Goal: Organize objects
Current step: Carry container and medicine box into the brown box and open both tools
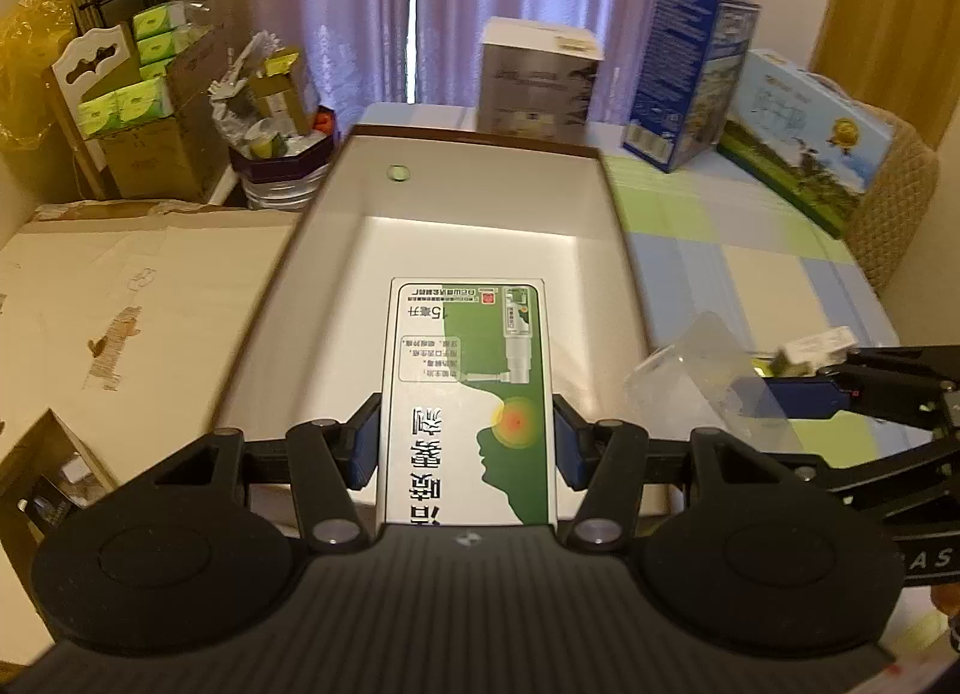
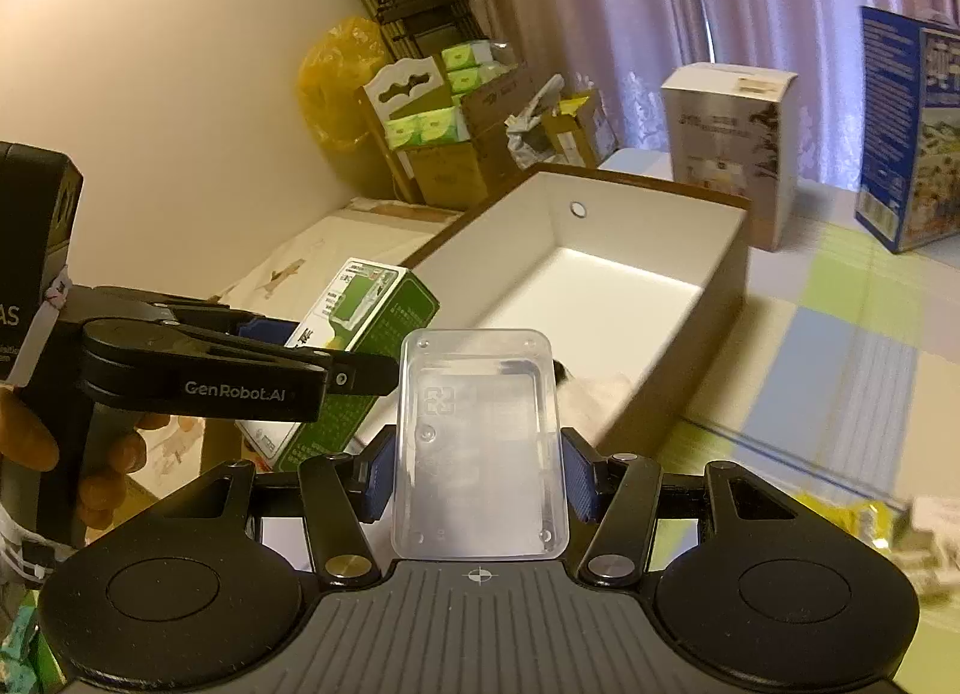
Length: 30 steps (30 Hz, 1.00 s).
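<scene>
- Curtains (image 1: 360, 3) back a cluttered room; your worktop (image 1: 720, 274), under a checked cloth, carries an open white bin (image 1: 336, 250) with other cartons standing behind it.
- Your left gripper (image 1: 465, 448) is part-closed, its pads pressed on both long sides of a green carton (image 1: 468, 394). The carton's long axis runs straight ahead along the fingers, and it hangs over the bin's near end.
- Your right gripper (image 2: 477, 466) is likewise clamped on a clear case (image 2: 480, 442), long axis also pointing forward. The bin (image 2: 714, 268) lies ahead and slightly to the right of it; the case sits at the near rim, not clearly inside.
- My read: the left load is the nearer to a drop, since bin floor shows beyond its far end.
- Both loads hide the bin's near end, so you cannot tell what lies under them. Something pale and blurred shows beside the case at the rim; I cannot make it out.
- Yellow packets at the right view's lower edge are too smeared to identify.
</scene>
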Each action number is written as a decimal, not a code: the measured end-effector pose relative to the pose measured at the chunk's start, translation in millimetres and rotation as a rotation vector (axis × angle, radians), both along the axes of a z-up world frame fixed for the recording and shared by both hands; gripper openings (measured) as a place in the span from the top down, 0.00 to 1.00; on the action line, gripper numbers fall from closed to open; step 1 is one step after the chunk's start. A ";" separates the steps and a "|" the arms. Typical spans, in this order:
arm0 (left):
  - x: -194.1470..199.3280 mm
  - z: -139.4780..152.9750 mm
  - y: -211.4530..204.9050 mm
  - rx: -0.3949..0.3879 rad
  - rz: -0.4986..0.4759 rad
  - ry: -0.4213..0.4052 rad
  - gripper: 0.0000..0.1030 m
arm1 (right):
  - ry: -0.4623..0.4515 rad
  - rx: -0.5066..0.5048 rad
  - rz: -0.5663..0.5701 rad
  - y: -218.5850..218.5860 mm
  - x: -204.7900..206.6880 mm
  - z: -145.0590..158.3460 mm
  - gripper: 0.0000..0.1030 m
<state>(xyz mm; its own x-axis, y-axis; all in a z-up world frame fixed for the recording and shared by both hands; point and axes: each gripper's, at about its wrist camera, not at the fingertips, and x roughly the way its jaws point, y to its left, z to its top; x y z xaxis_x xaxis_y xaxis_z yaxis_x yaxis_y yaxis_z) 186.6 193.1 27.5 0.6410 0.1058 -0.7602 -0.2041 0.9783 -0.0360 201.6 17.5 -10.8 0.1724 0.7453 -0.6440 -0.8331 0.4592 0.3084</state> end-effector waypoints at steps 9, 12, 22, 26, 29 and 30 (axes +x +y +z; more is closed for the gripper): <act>35.6 -22.6 52.2 0.011 -0.001 0.055 0.51 | 0.019 -0.055 -0.052 54.5 20.0 -21.6 0.49; 47.4 -35.6 59.8 0.007 -0.012 0.091 0.51 | 0.026 -0.086 -0.068 64.5 25.3 -30.6 0.49; 68.5 -80.6 71.0 -0.005 -0.035 0.216 0.50 | 0.052 -0.147 -0.085 82.5 36.4 -51.5 0.49; 70.5 -81.3 70.2 0.013 -0.064 0.215 0.46 | 0.069 -0.156 -0.099 85.8 39.2 -55.1 0.49; 68.5 -77.3 69.3 0.031 -0.070 0.209 0.41 | 0.080 -0.158 -0.110 86.7 40.0 -55.8 0.49; 67.5 -75.7 69.4 0.034 -0.073 0.207 0.41 | 0.081 -0.159 -0.111 87.3 40.0 -55.9 0.49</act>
<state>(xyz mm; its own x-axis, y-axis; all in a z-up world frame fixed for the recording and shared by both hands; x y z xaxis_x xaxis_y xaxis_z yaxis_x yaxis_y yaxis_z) 254.0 262.4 -48.1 0.4785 0.0928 -0.8732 -0.1322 0.9907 0.0328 241.5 104.8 -66.6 0.1904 0.6123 -0.7674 -0.7502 0.5949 0.2886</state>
